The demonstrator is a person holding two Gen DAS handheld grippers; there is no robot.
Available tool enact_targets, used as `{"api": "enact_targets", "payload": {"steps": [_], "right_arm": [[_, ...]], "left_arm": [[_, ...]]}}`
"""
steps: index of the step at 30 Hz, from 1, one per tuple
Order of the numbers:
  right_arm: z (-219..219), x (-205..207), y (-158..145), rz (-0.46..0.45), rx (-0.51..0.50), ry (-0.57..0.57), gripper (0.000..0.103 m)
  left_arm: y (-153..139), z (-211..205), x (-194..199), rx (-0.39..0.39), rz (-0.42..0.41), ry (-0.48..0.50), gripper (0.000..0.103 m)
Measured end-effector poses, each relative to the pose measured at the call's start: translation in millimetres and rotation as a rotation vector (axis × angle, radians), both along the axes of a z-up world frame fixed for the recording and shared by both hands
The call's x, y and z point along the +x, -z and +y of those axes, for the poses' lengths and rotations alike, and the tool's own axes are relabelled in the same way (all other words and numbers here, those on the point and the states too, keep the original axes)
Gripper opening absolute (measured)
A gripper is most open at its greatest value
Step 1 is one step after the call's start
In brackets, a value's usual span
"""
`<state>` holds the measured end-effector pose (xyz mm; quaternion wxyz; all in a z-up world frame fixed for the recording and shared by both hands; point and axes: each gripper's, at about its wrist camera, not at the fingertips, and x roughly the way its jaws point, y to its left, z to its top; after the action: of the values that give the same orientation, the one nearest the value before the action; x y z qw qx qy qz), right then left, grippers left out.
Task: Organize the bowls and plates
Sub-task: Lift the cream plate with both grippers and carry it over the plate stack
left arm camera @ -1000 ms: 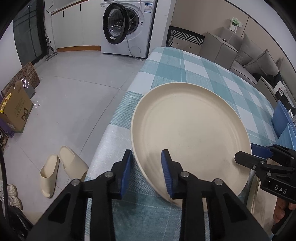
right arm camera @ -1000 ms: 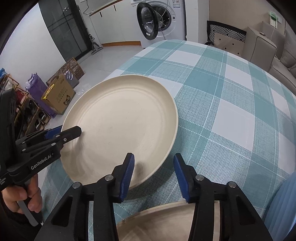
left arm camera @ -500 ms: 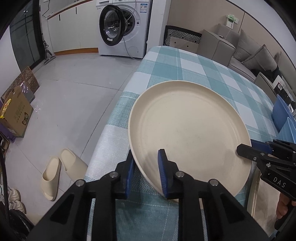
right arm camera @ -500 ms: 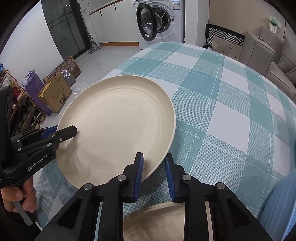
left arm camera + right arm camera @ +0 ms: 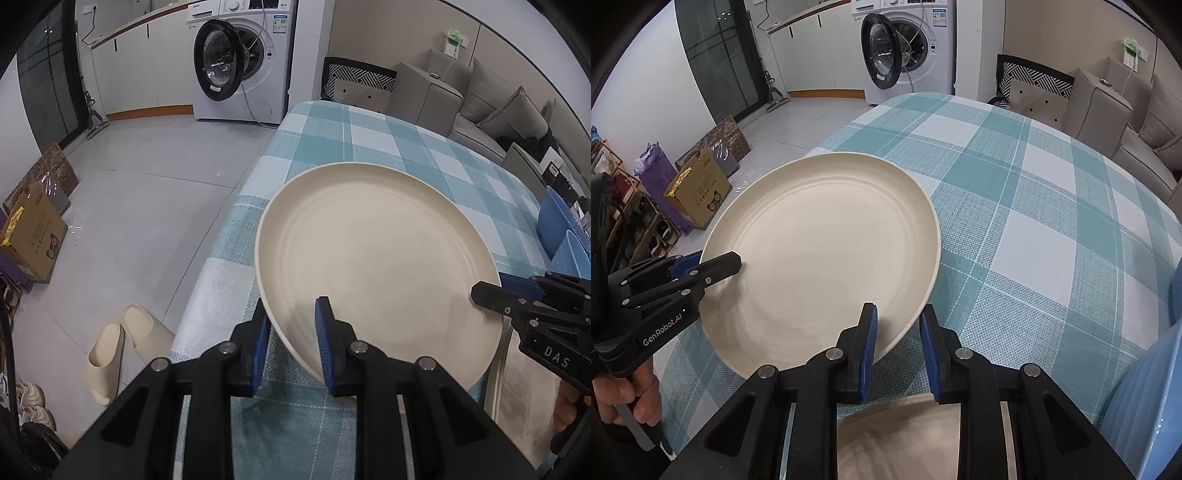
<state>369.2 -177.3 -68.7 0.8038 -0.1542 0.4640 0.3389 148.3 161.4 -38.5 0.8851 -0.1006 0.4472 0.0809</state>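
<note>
A large cream plate [image 5: 376, 258] is held tilted above the checked tablecloth [image 5: 369, 140]. My left gripper [image 5: 291, 321] is shut on the plate's near rim. My right gripper [image 5: 897, 328] is shut on the opposite rim of the same plate [image 5: 827, 254]; it also shows at the right of the left wrist view [image 5: 491, 291]. The left gripper shows at the left of the right wrist view [image 5: 727, 264]. A second cream plate [image 5: 908, 439] lies just below the right gripper.
Blue dishes stand on edge at the table's right [image 5: 557, 225], also in the right wrist view [image 5: 1152, 402]. The table edge [image 5: 221, 236] drops to the floor with slippers [image 5: 122, 339] and a cardboard box [image 5: 33, 232]. A washing machine [image 5: 243, 59] and sofa [image 5: 491, 107] stand beyond.
Both grippers closed from open onto the plate's rim. The plate has since lifted and tilted off the cloth.
</note>
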Motion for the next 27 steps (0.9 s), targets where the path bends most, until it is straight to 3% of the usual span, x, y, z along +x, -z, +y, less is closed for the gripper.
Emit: {"api": "enact_targets", "payload": {"steps": [27], "right_arm": [[-57, -16, -34, -0.039, 0.064, 0.043, 0.024]], "left_arm": [[-33, -41, -13, 0.039, -0.068, 0.090, 0.023]]}}
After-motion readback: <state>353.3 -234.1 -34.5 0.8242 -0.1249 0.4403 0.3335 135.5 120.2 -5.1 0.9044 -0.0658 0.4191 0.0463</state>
